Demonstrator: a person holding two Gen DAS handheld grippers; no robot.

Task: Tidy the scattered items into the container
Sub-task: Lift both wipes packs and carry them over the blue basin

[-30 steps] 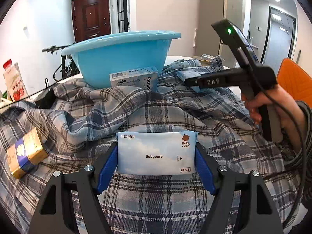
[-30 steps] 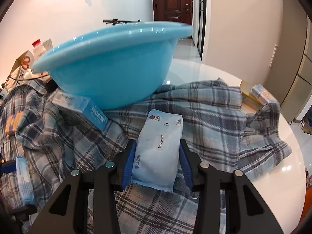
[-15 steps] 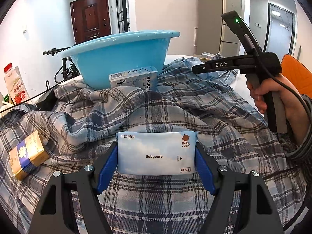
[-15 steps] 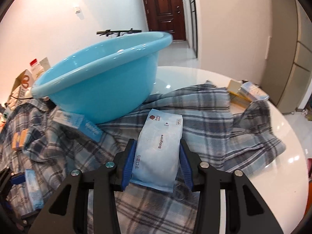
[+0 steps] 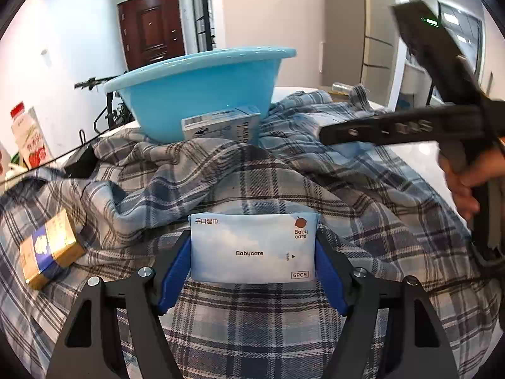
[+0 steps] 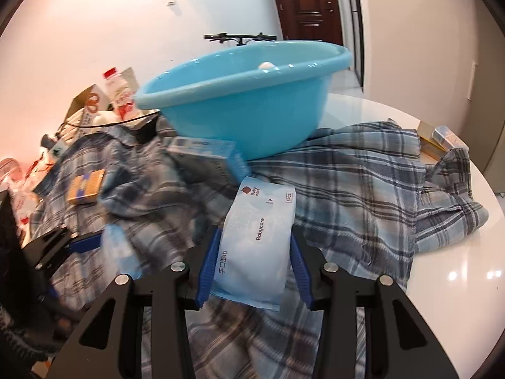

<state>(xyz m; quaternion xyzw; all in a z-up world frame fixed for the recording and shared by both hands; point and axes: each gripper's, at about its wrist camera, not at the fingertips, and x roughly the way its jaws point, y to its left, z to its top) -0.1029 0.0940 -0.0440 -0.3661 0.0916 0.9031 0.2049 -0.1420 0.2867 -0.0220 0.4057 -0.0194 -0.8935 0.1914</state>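
Observation:
My left gripper (image 5: 252,265) is shut on a pale blue Babycare wipes pack (image 5: 252,249), held low over the plaid cloth (image 5: 221,183). My right gripper (image 6: 254,252) is shut on a second Babycare wipes pack (image 6: 257,243), lifted above the cloth. The light blue basin (image 5: 202,94) stands on the cloth at the back; in the right wrist view the basin (image 6: 246,101) shows a small white object inside. A grey-blue Raison box (image 5: 221,124) leans against the basin's front. A gold and blue box (image 5: 47,249) lies on the cloth at left.
The cloth covers a white round table (image 6: 457,268). A red-capped bottle and carton (image 5: 28,139) stand at the left edge. A small box and a clear packet (image 6: 442,139) lie at the table's far right. A bicycle (image 6: 240,38) stands behind the basin.
My right gripper has risen and swung left with its wipes pack, so the basin's inside now shows. My left gripper has stayed low with its pack.

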